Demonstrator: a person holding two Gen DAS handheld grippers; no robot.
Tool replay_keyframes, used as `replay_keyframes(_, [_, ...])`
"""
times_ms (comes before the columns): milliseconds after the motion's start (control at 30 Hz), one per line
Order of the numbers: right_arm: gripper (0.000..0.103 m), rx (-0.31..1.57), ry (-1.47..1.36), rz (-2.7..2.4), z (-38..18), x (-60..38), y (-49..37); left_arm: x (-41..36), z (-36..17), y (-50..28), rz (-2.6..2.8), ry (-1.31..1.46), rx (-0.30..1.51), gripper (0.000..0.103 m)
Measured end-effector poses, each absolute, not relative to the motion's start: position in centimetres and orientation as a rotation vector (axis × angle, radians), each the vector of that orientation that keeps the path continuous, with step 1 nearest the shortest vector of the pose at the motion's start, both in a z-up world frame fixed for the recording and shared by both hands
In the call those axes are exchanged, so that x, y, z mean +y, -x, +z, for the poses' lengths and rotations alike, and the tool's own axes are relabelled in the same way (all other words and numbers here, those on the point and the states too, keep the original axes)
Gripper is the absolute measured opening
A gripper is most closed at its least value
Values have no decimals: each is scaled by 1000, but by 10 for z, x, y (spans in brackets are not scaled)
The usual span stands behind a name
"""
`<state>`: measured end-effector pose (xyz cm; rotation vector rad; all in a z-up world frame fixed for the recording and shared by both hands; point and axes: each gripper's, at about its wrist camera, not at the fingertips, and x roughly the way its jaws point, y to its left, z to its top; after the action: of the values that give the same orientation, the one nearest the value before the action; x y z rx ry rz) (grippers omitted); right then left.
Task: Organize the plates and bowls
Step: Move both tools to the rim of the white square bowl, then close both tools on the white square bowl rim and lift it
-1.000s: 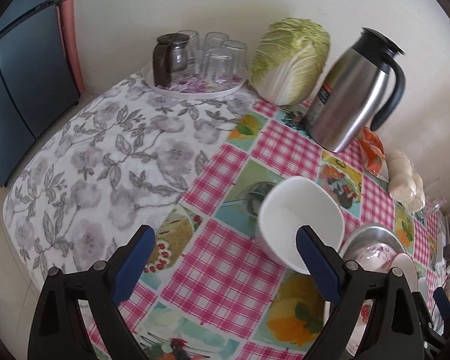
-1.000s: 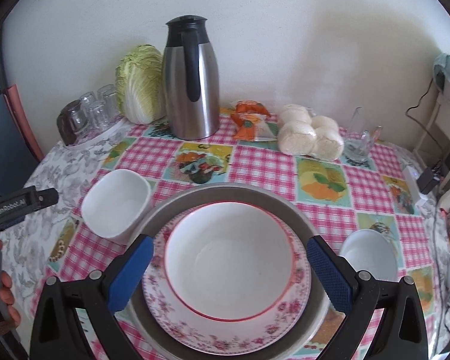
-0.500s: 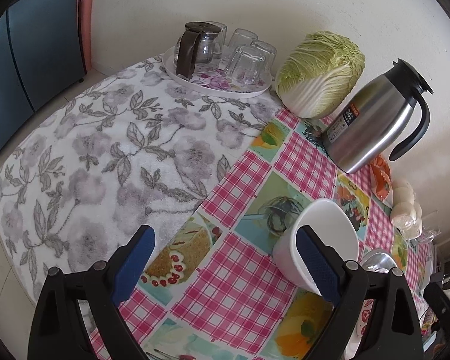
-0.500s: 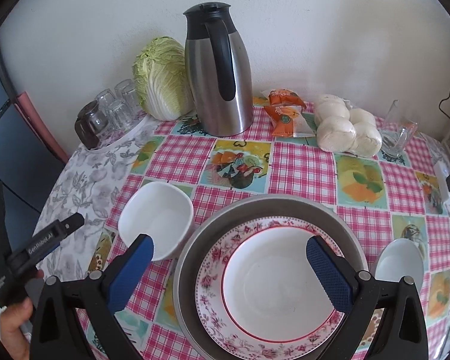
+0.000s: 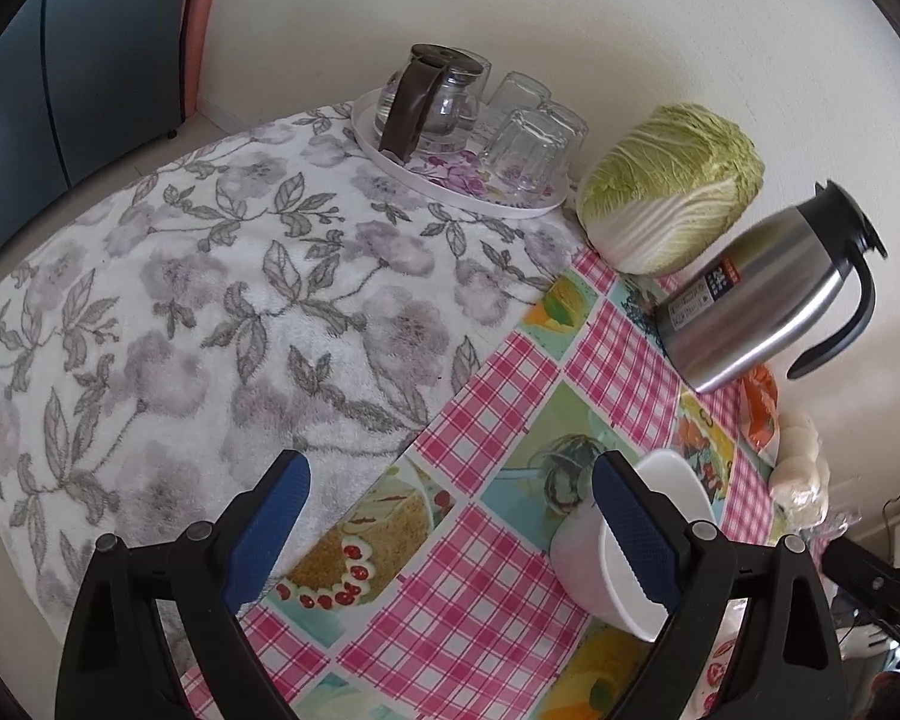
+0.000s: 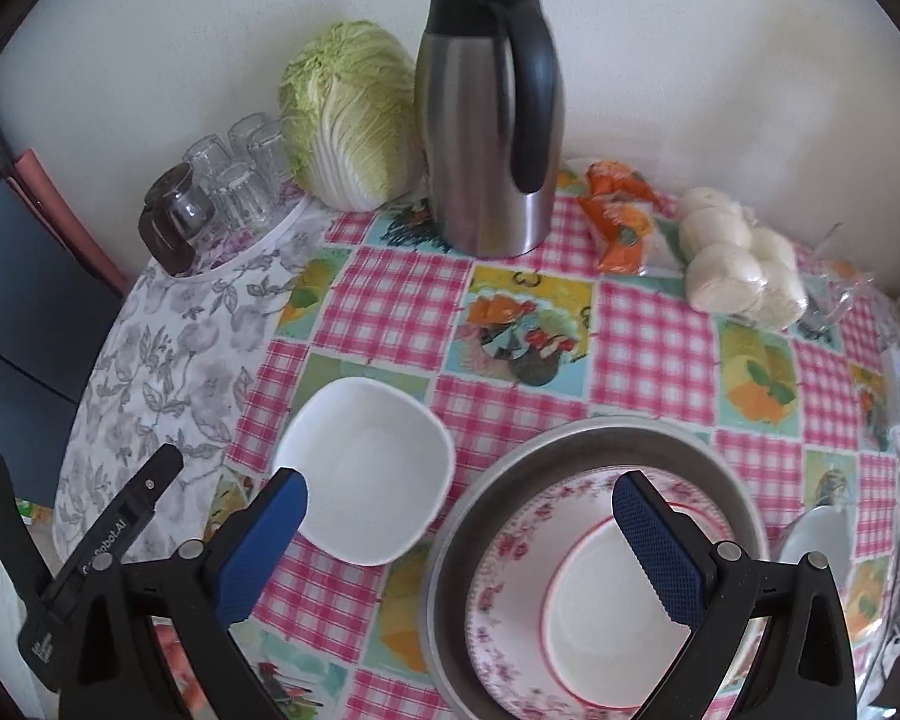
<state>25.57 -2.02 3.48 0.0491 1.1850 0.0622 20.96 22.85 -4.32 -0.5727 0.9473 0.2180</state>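
Observation:
A white squarish bowl (image 6: 369, 468) sits on the checked tablecloth, left of a grey metal basin (image 6: 600, 438). The basin holds a floral plate (image 6: 510, 576) with a red-rimmed white bowl (image 6: 606, 618) on it. My right gripper (image 6: 462, 546) is open and empty above the gap between the white bowl and the basin. My left gripper (image 5: 450, 528) is open and empty, with the white bowl (image 5: 594, 564) beside its right finger. Another white bowl (image 6: 822, 534) sits right of the basin.
A steel thermos (image 6: 489, 114), a cabbage (image 6: 348, 120), a tray of glasses (image 6: 222, 192), orange snack bags (image 6: 621, 216) and bagged buns (image 6: 738, 270) line the back. A floral cloth (image 5: 210, 312) covers the table's left part. The left gripper's body (image 6: 102, 552) is at lower left.
Both grippers have drawn back and swung left. The white bowl has slid toward the right edge of the left view, and the basin has shifted right in the right view.

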Motion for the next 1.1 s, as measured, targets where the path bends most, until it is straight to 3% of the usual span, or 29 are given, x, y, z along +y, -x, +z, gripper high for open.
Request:
replay_keyframes(867, [101, 1255, 138, -72, -48, 9, -298, 223, -83, -227, 92, 703, 1050, 95])
replay_keyframes(1033, [91, 1226, 193, -81, -52, 12, -300, 210, -86, -232, 53, 680, 1069, 95])
replay_keyframes(1100, [80, 1222, 203, -78, -54, 14, -300, 206, -87, -234, 36, 681, 1073, 95])
